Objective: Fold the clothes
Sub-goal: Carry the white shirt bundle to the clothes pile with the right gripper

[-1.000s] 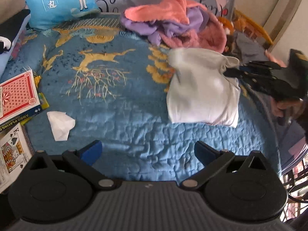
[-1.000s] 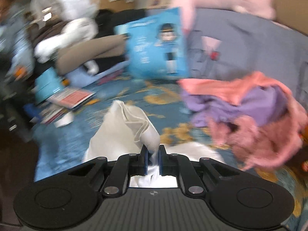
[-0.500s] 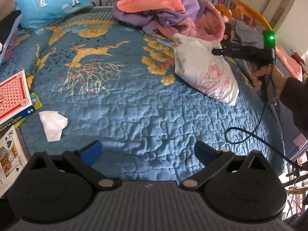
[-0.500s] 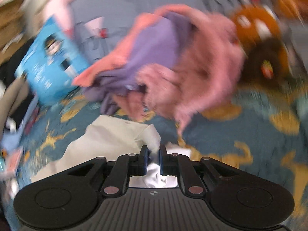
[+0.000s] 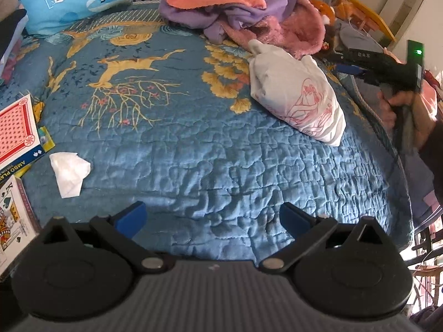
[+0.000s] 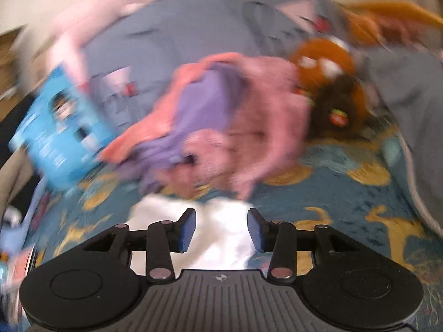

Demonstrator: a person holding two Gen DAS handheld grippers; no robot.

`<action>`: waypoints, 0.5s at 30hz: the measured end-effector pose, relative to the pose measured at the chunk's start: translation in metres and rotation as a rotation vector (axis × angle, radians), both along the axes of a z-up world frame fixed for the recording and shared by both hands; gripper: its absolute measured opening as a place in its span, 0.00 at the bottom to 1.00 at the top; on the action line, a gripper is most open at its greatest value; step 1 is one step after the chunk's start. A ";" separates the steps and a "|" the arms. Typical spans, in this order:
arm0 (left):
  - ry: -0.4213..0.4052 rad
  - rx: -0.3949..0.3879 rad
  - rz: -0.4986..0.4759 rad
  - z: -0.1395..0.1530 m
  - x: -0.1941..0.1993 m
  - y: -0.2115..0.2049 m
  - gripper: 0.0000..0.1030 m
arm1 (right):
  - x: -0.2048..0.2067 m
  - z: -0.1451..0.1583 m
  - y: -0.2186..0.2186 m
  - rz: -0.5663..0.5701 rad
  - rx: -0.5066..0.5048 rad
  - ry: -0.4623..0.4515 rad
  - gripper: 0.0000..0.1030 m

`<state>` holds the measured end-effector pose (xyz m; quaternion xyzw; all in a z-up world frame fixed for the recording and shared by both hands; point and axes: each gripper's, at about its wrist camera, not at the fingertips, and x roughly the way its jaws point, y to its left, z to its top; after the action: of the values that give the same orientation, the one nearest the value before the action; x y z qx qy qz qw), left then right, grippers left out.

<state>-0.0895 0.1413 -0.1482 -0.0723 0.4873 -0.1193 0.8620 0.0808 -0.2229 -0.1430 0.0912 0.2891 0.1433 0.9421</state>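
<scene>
Now released by the right gripper (image 6: 221, 231), jaws just opened and apart: white shirt (image 5: 297, 96) on the blue quilt (image 5: 193, 152), below the pink clothes pile (image 5: 249, 11). Left gripper (image 5: 212, 217) wide open, empty.

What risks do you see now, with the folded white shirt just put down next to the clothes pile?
1. The white shirt lies bulged and touches the pink and purple pile; its fold may loosen or snag when the next garment is pulled.
2. The right gripper has just been opening, the shirt still between its jaws; a pad could drag the cloth on withdrawal.
</scene>
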 end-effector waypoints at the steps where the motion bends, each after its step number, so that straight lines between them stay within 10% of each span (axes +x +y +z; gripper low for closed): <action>1: 0.001 0.000 -0.003 0.000 0.000 -0.001 1.00 | -0.005 -0.003 0.009 0.051 -0.021 -0.010 0.41; 5: 0.002 0.008 -0.021 0.001 -0.002 -0.006 1.00 | 0.004 -0.025 0.035 0.101 -0.141 0.044 0.39; 9: -0.002 0.009 -0.025 0.003 -0.004 -0.007 1.00 | 0.029 -0.043 0.025 -0.104 -0.106 0.194 0.46; 15: -0.005 -0.018 -0.012 0.001 -0.003 -0.001 1.00 | 0.018 -0.009 0.048 -0.083 -0.188 0.022 0.44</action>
<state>-0.0921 0.1400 -0.1469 -0.0766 0.4847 -0.1292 0.8617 0.0993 -0.1754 -0.1515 0.0159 0.3075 0.0756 0.9484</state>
